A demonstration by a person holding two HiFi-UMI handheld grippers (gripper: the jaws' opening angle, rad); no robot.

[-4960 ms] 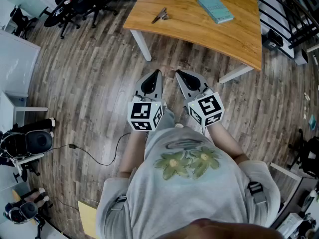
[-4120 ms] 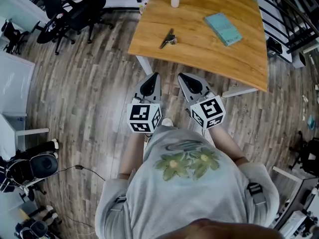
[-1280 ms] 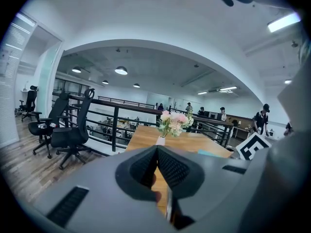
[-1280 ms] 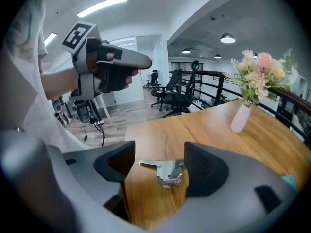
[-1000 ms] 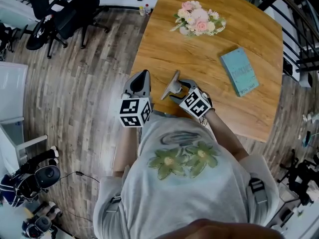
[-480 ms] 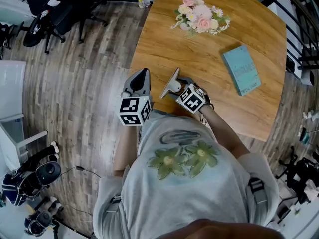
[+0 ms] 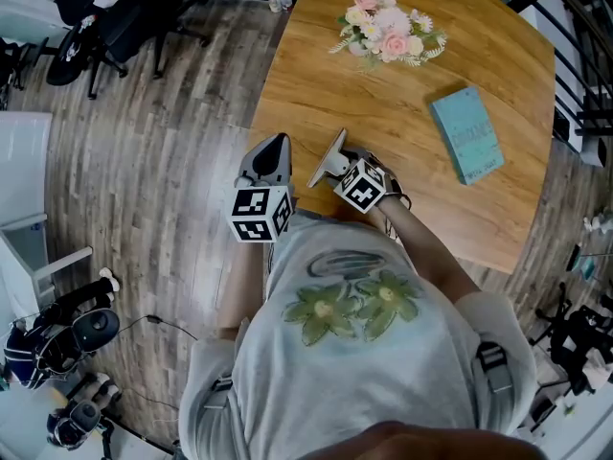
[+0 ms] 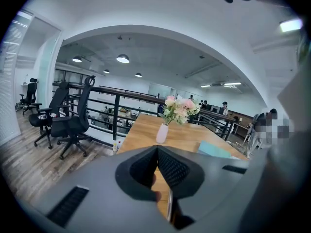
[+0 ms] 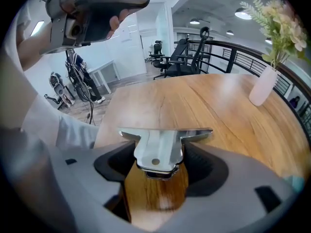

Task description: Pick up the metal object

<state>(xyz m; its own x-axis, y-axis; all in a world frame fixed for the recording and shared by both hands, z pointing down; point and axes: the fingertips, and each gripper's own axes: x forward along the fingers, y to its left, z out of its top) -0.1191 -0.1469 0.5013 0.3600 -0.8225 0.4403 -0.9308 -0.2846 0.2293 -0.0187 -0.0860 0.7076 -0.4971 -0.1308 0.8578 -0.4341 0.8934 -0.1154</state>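
The metal object [image 7: 329,158] is a shiny flat piece with a wide crossbar, near the front left edge of the wooden table [image 7: 412,103]. My right gripper [image 7: 345,164] is shut on it. In the right gripper view the metal object [image 9: 158,141] sits clamped between the two dark pads [image 9: 206,166] of the right gripper [image 9: 159,155], crossbar sticking out ahead over the table [image 9: 209,106]. My left gripper [image 7: 277,142] hangs just off the table's left edge, shut and holding nothing; in its own view the left gripper [image 8: 158,152] shows its pads pressed together.
A vase of pink flowers [image 7: 385,34] stands at the far side of the table and a teal book [image 7: 467,134] lies at its right. Black office chairs [image 7: 115,17] stand on the wood floor at the far left. A black railing [image 8: 97,106] runs behind the table.
Over five seconds the person has walked up to the table and the right gripper has reached the metal object. In the last second the right gripper shifted slightly forward onto it; the left stayed put.
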